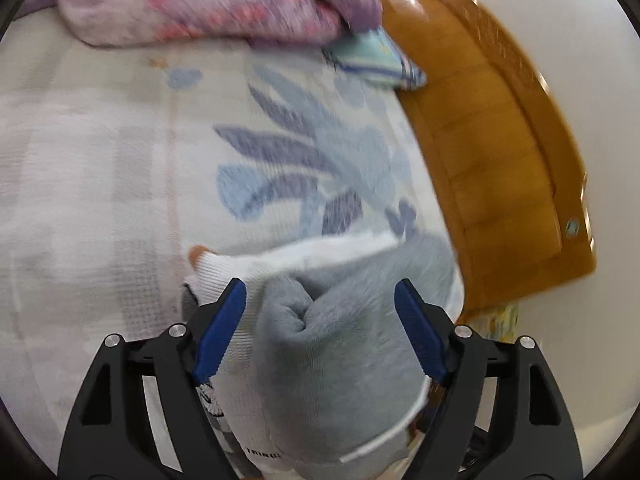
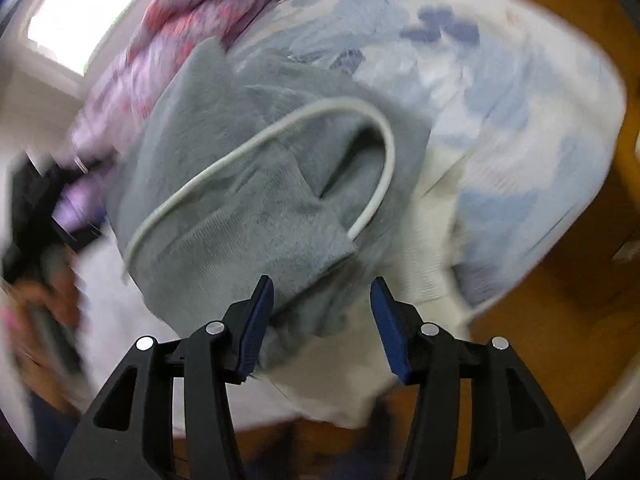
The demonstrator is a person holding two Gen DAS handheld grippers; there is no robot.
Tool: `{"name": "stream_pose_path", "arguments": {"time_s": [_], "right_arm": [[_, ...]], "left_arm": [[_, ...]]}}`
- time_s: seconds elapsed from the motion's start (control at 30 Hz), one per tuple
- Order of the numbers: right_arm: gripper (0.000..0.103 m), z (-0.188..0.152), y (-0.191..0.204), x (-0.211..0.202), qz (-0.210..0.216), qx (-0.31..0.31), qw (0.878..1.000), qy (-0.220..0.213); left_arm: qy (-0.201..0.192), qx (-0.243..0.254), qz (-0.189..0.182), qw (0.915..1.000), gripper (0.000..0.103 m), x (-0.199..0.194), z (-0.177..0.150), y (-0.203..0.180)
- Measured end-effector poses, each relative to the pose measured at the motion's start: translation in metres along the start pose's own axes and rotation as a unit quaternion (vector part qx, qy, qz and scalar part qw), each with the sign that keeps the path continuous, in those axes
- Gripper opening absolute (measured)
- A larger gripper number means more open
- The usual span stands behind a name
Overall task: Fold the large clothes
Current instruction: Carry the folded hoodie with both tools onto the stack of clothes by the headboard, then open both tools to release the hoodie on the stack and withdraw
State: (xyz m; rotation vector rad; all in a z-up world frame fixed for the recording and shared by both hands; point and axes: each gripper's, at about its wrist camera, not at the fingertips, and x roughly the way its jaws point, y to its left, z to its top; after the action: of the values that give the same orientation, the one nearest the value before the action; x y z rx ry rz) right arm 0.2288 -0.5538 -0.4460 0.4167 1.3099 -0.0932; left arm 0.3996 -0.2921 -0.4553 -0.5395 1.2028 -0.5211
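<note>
The left tool (image 1: pixel 320 292) stood with its two blue pads (image 1: pixel 218 332) spread wide, and a bunched fold of the grey garment (image 1: pixel 332 340) sat in the gap between them without either pad pressing on it; the garment, grey with white ribbed trim (image 1: pixel 304 258) and a white cord, lay on the bed (image 1: pixel 100 160), whose cover bore a pale blue and purple leaf print; beyond it, at the far end of the bed, a pink and lilac blanket (image 1: pixel 208 4) was heaped, and beside that a small turquoise cloth (image 1: pixel 376 62) touched the wooden bed frame (image 1: pixel 492 128), which ran along the right edge of the view. In the right wrist view the right tool (image 2: pixel 322 294) held its pads (image 2: pixel 256 326) about half apart, with a loose edge of the same grey garment (image 2: pixel 248 184) lying between and just ahead of them, not clamped; the white cord (image 2: pixel 280 132) looped across the grey cloth, and white fabric showed beneath it on the right; the printed bed cover (image 2: pixel 500 128) spread behind, the pink blanket (image 2: pixel 180 28) lay at the upper left, and a blurred hand (image 2: pixel 44 308) with a dark object appeared at the left edge; both views were smeared by motion, so fine detail of the folds could not be made out.
</note>
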Motion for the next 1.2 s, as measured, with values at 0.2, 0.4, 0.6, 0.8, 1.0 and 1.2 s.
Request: {"name": "stream_pose_path", "arguments": {"time_s": [0.2, 0.4, 0.6, 0.8, 1.0, 1.2], "right_arm": [[0.048, 0.016, 0.047, -0.026, 0.006, -0.125, 0.991, -0.054], [0.048, 0.031, 0.081, 0.02, 0.048, -0.199, 0.978, -0.035], [0.053, 0.052, 0.072, 0.066, 0.094, -0.127, 0.987, 0.0], [0.054, 0.061, 0.078, 0.075, 0.082, -0.097, 0.992, 0.004], [0.055, 0.062, 0.072, 0.072, 0.078, -0.091, 0.993, 0.022], [0.061, 0.059, 0.085, 0.059, 0.02, -0.097, 0.995, 0.022]], "left_arm": [[0.007, 0.011, 0.004, 0.9999, 0.078, -0.033, -0.03, -0.019], [0.035, 0.016, 0.043, 0.9983, 0.078, 0.017, -0.05, -0.023], [0.054, 0.013, 0.08, 0.9953, 0.078, 0.051, -0.017, -0.005], [0.072, 0.028, 0.099, 0.9922, 0.079, 0.071, -0.004, 0.003], [0.066, 0.027, 0.059, 0.9957, 0.08, 0.055, -0.009, 0.01], [0.043, 0.007, 0.039, 0.9983, 0.087, 0.014, -0.023, 0.03]]}}
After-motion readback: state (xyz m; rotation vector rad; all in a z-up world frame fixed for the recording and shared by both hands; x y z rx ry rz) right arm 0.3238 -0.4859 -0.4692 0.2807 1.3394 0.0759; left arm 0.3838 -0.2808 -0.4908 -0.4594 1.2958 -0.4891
